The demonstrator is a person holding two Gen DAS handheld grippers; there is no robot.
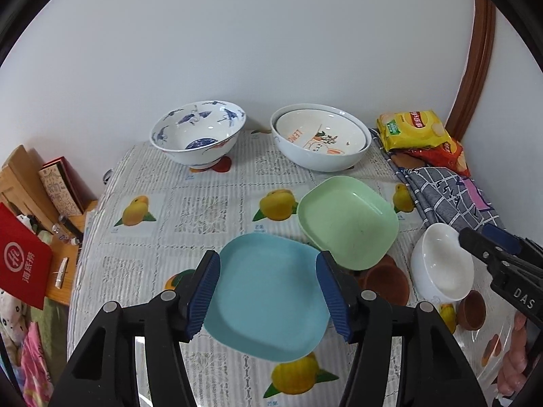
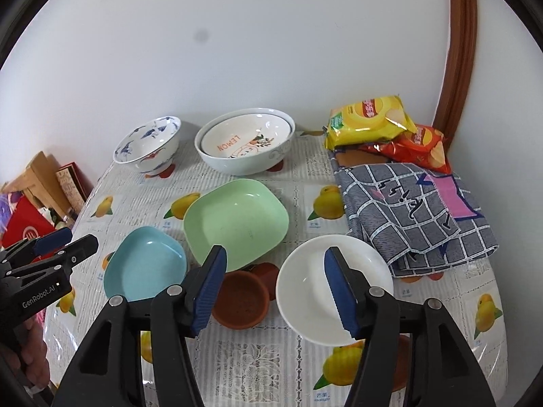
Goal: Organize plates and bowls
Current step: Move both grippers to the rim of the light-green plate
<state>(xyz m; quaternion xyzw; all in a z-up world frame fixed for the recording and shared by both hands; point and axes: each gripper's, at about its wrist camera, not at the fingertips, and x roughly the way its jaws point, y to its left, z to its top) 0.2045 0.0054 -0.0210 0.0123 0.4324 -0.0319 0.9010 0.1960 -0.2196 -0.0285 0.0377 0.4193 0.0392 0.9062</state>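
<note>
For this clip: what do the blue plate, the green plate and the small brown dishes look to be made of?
Blue plate and green plate: probably plastic or melamine, with flat uniform colour, soft rounded-square edges and only dull highlights. Small brown dishes: likely unglazed clay or matte plastic, since they have a terracotta tone, a grainy inside and no shine. None of these can be confirmed from the look alone.

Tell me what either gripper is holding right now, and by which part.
Nothing. The left gripper and the right gripper are both open above the table, with nothing between their pads.

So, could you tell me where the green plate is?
Mid-table in both views: the green plate lies between the blue plate and the white bowl.
</note>
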